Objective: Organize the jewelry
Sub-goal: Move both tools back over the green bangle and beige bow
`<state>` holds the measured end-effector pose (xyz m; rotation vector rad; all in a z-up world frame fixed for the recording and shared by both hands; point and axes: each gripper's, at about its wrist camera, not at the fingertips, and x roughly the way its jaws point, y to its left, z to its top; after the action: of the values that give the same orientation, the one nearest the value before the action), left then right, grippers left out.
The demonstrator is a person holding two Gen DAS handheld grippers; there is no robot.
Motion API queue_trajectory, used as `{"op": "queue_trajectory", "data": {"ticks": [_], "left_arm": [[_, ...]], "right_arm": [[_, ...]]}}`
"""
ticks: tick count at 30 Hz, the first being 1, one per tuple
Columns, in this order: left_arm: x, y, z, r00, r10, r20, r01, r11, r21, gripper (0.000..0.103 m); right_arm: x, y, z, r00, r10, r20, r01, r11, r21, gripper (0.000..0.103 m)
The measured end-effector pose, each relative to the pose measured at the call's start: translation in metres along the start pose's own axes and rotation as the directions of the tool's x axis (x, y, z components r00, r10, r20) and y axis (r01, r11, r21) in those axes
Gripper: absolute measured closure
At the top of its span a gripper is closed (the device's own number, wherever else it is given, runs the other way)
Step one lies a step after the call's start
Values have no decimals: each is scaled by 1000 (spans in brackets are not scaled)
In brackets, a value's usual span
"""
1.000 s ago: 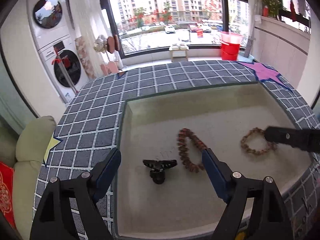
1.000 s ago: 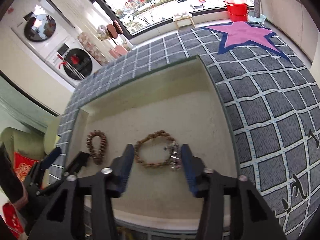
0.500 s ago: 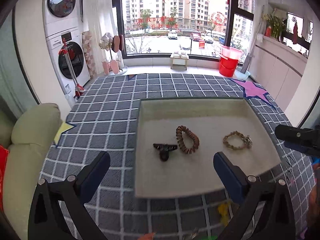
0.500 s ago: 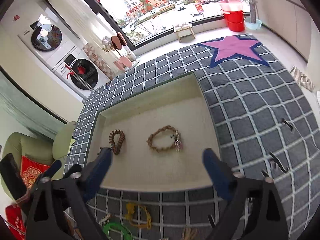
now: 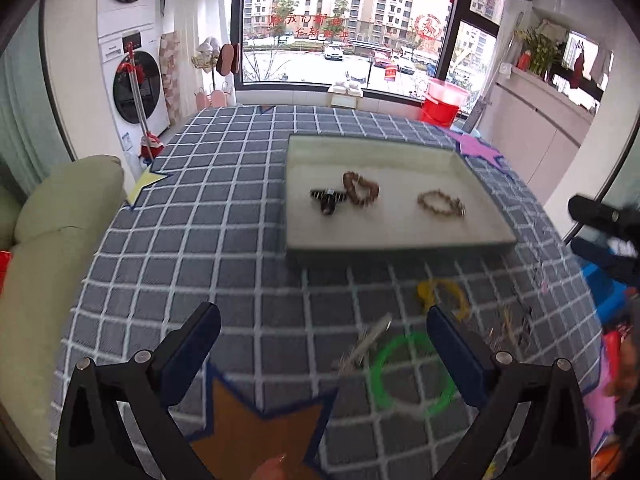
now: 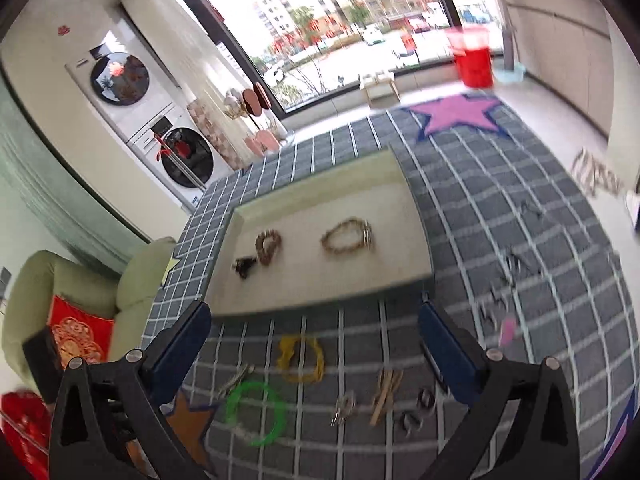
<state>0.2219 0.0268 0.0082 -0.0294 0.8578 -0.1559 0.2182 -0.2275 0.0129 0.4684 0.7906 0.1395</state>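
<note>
Both claws, left claw (image 5: 322, 334) and right claw (image 6: 314, 334), gape empty; only the right view shows scattered clips (image 6: 416, 412).

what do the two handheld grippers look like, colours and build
Both look alike. The left gripper and right gripper each have two black, angular finger arms with triangular cut-outs and small silver screw heads. Dark blue flat pads line the inner faces of the fingertips. No cables or markings show. Part of the right gripper's black body appears at the edge of the left wrist view.
</note>
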Motion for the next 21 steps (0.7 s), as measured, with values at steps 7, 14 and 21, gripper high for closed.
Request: {"op": "queue_trajectory", "data": {"ticks": [7, 14, 21], "left_arm": [[-15, 5, -31, 995, 97, 22, -98, 995, 26, 0], [-8, 21, -52, 992, 117, -39, -117, 993, 3, 0], [-2, 23, -76, 992, 98, -75, -97, 995, 8, 0]], "right_arm": [[-15, -4, -28, 996, -70, -45, 69, 997, -31, 0], [-23, -13, -56, 986, -141, -89, 136, 989, -64, 0], [-18, -40, -91, 963, -220, -156, 214, 975, -54, 0]]}}
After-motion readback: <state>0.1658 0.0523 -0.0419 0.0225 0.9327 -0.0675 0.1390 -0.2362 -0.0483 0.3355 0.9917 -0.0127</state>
